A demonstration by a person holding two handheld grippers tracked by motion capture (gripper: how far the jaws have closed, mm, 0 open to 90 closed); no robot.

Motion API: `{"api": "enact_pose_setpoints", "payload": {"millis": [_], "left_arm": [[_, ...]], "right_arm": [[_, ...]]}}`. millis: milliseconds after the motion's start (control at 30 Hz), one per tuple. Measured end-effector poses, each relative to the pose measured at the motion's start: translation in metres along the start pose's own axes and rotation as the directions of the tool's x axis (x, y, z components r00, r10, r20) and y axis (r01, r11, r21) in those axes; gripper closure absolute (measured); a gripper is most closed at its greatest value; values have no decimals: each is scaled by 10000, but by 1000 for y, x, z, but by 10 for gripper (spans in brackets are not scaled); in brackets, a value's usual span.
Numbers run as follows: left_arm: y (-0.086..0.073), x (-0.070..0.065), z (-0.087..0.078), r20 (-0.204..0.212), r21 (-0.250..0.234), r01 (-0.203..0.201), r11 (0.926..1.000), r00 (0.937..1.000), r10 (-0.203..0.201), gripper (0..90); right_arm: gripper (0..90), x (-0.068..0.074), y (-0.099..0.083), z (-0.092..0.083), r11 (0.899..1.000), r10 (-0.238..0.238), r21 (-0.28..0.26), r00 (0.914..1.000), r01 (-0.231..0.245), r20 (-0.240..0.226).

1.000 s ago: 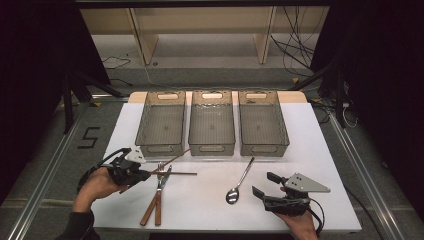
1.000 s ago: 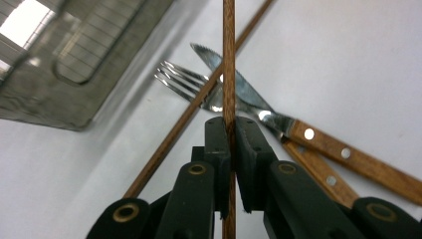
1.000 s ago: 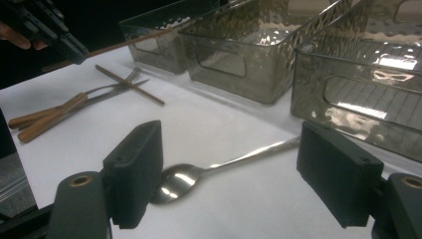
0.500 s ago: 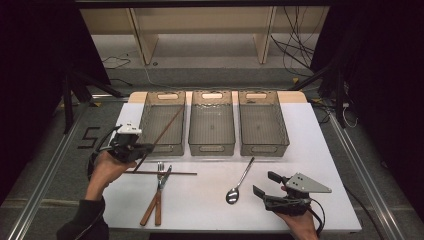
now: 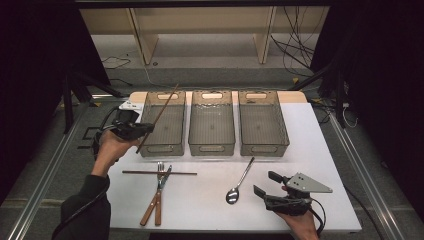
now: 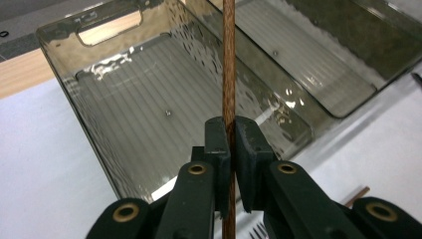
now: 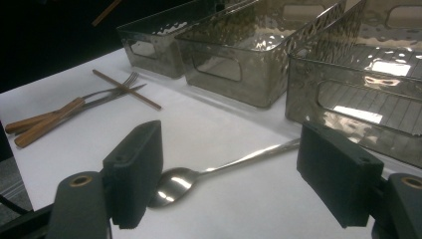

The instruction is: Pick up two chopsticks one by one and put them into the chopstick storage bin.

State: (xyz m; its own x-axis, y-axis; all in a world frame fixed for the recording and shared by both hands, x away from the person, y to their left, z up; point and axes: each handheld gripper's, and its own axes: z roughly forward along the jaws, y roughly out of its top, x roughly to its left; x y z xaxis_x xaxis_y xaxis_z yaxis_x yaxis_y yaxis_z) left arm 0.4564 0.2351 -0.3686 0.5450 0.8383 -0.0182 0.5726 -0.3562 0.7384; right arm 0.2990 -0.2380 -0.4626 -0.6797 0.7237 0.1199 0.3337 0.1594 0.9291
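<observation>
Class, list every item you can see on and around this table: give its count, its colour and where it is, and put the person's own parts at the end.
Bins: three, smoky clear plastic, side by side at the table's far half.
Held chopstick: one, brown, slanting above the left bin.
Lying chopstick: one, brown, across the fork and knife.
Fork: one, steel, wooden handle, front left.
Knife: one, steel, wooden handle, crossing the fork.
Spoon: one, silver, front centre.
Table: one, white.
Left gripper: black, shut on the held chopstick.
Right gripper: black, open, near the spoon.
</observation>
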Motion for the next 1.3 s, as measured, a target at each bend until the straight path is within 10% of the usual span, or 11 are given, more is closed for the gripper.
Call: {"api": "enact_pose_setpoints", "payload": {"millis": [433,1300], "left_arm": [[25,9,28,-825,504,-808,9955,9930,848,844],[14,24,62,-1022,870,-590,9945,9924,679,841]], "right_arm": [[269,0,0,0,10000,1,16,10000,-1,-36],[269,0,0,0,10000,4,67,10000,-3,-59]]}}
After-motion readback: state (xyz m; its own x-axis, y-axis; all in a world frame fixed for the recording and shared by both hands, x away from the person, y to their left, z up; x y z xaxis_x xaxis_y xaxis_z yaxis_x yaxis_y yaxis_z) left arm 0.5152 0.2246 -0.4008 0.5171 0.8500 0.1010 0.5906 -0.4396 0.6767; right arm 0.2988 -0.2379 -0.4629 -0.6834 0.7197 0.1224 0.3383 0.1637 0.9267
